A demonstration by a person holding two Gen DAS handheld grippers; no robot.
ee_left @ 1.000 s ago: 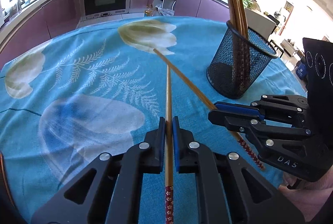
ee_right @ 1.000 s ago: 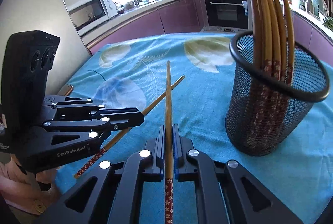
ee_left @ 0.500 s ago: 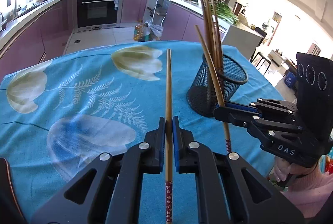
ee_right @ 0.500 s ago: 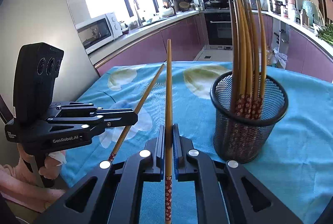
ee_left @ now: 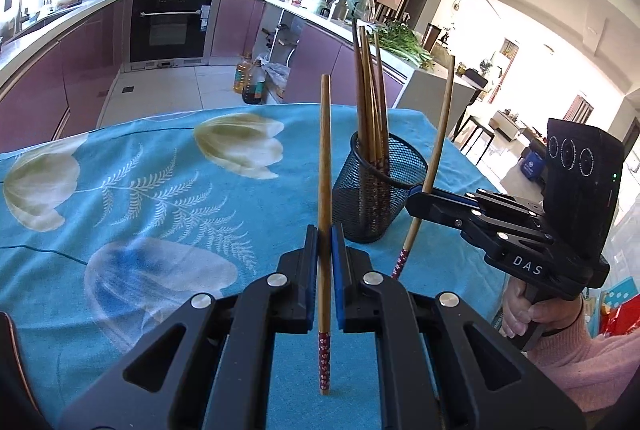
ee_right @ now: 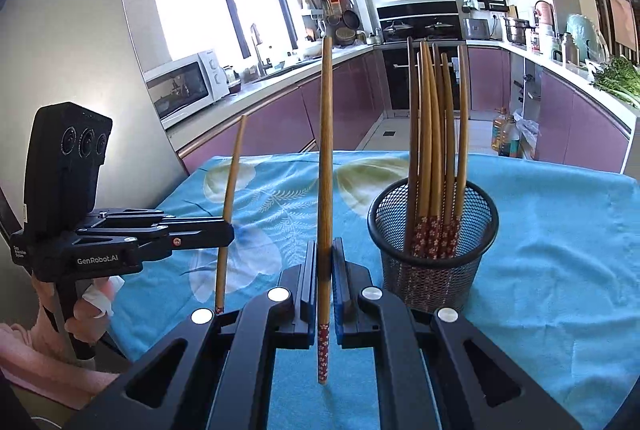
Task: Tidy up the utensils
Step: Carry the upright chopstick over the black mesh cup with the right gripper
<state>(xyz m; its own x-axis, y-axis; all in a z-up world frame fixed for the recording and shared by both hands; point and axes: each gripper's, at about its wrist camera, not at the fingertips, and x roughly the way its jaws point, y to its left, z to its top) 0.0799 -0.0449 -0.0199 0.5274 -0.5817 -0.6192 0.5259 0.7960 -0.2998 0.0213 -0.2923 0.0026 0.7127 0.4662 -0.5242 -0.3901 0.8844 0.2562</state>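
Observation:
My left gripper (ee_left: pixel 325 230) is shut on a wooden chopstick (ee_left: pixel 325 158) that stands nearly upright, red patterned end down. My right gripper (ee_right: pixel 325 246) is shut on a second chopstick (ee_right: pixel 326 150), also upright. Each gripper appears in the other's view: the right gripper (ee_left: pixel 416 198) beside the black mesh cup (ee_left: pixel 380 190), the left gripper (ee_right: pixel 228 230) at the left with its chopstick (ee_right: pixel 232 182). The mesh cup (ee_right: pixel 434 262) stands on the cloth just right of my right gripper and holds several chopsticks (ee_right: pixel 436 150). Both held chopsticks hang above the table.
The table wears a blue floral cloth (ee_left: pixel 160 190); its far edge drops to the kitchen floor, where oil bottles (ee_left: pixel 252 82) stand. Purple counters and an oven (ee_right: pixel 420 70) lie beyond. A person's hand (ee_left: pixel 520 310) in a pink sleeve grips the right handle.
Both grippers have risen and tilted upward, lifting their chopsticks off the cloth from lying flat to nearly upright. The mesh cup now sits lower and farther in both views.

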